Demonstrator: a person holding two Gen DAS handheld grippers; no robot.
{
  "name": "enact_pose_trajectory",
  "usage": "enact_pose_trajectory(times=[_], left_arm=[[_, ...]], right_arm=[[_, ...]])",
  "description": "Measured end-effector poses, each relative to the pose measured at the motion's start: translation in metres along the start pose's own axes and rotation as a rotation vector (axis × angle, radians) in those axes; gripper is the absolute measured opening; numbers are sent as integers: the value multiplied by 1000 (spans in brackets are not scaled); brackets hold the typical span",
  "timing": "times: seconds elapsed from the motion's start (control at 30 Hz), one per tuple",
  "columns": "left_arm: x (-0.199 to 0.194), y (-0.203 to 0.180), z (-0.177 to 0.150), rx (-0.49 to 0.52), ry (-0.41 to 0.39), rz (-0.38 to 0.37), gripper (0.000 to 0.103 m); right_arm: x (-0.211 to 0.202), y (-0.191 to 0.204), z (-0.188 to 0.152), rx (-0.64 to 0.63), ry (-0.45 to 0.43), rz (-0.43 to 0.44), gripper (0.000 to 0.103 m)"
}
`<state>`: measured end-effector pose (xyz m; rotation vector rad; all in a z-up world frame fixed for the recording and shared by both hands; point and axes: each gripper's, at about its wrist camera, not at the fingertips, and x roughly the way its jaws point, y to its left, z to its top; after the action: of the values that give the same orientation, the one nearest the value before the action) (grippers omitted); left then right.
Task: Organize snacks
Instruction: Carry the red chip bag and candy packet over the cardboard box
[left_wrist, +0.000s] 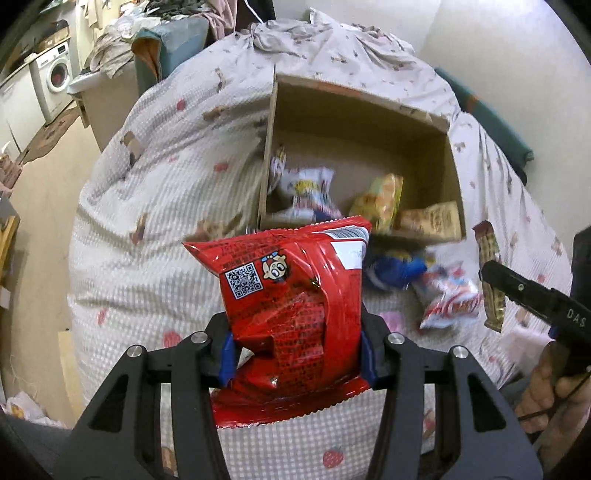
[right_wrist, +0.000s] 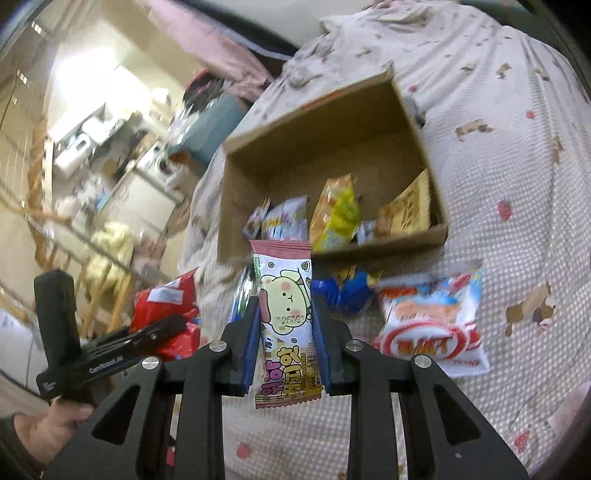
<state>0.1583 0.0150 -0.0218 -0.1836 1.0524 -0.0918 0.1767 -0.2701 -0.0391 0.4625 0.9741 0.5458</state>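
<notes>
Bed (left_wrist: 155, 192): covered by a checked quilt with strawberry print, it serves as my sorting surface, so everything lies within reach of both hands. Cardboard box (left_wrist: 369, 107): open-topped, set on the quilt ahead of me, flaps out of the way so snacks can drop straight in; several packets already stand or lean inside, among them a yellow packet (right_wrist: 334, 214) and a tan packet (right_wrist: 406, 210). Red chip bag (left_wrist: 291, 295): clamped near its lower end by my left gripper (left_wrist: 295, 354), held upright off the quilt just short of the box's near wall, I judge so it can go over the wall. White-and-red bag (right_wrist: 432, 325): lying flat on the quilt just outside the box, not yet collected. Blue packet (right_wrist: 351, 291): crumpled against the box's near wall, also waiting. Long bar (left_wrist: 491, 273): lying on the quilt to the right of the box. Pink cartoon stick packet (right_wrist: 284, 317): pinched at mid-length between the pads of my right gripper (right_wrist: 284, 332), held upright in front of the box, slim enough that the jaws stand nearly closed.
</notes>
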Motion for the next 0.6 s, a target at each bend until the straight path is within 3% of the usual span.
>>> enact_pose_trajectory(times=[0.33, 0.6], left_arm=[[9, -10, 62, 64, -58, 1, 47], [42, -26, 103, 103, -88, 5, 47]], right_arm=[[5, -7, 51, 2, -67, -16, 28], [19, -19, 84, -2, -87, -58, 28]])
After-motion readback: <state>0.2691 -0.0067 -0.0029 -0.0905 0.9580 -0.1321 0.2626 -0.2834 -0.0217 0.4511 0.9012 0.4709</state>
